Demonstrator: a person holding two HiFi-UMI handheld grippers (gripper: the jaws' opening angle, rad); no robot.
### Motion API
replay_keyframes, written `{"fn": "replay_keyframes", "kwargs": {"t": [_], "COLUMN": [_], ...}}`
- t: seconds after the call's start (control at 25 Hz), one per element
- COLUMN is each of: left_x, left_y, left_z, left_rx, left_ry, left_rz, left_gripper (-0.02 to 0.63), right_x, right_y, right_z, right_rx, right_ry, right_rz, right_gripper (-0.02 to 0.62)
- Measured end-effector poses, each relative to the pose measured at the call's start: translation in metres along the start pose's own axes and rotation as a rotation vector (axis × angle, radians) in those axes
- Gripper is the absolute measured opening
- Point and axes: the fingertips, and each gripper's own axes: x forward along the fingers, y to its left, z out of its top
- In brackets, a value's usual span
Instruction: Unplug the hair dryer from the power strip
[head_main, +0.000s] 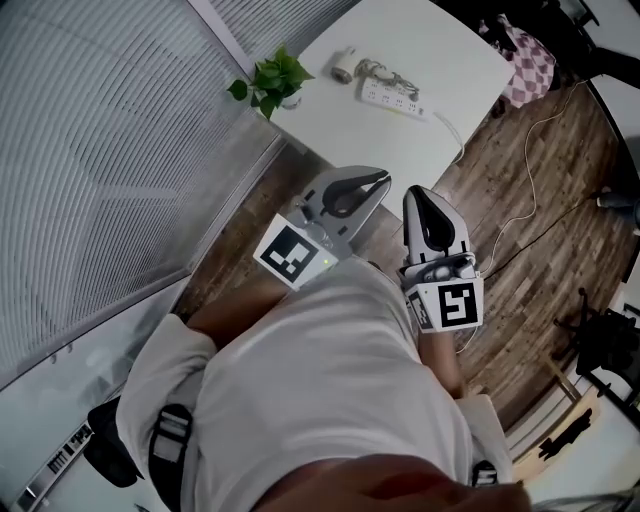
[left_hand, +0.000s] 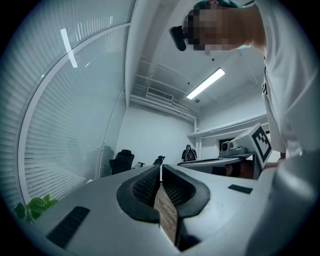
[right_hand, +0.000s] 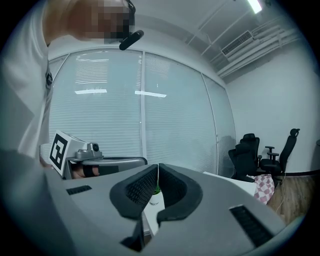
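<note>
Left gripper and right gripper side by side, close to the body, pointing level. Both squeezed shut, nothing between the jaws. Well ahead of both, on the white table: the hair dryer, with the power strip just beside it. Little plant further off to the left. Plug most likely in the strip, but too small to tell. Looks like the very first step: getting close, nothing touched yet. Next, most likely: go up to the table, open the jaws, hold the strip down with one gripper, pinch the plug with the other, pull it straight out.
</note>
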Motion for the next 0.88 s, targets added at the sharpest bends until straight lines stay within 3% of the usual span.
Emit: {"fn": "replay_keyframes", "kwargs": {"t": [0.32,0.88], "left_x": [0.007,0.030], "left_y": [0.038,0.040], "left_z": [-0.010,-0.009], "left_rx": [-0.020,-0.028], "left_ry": [0.024,0.016], "left_rz": [-0.045,-0.069], "left_gripper": [0.040,0.040], "right_x": [0.038,0.044], "right_y": [-0.004,-0.029], "right_z": [-0.005,-0.004], "right_rx": [-0.007,-0.016], "right_ry": [0.029,0.036], "right_rz": [-0.036,-0.076], "right_gripper": [0.032,0.032]}}
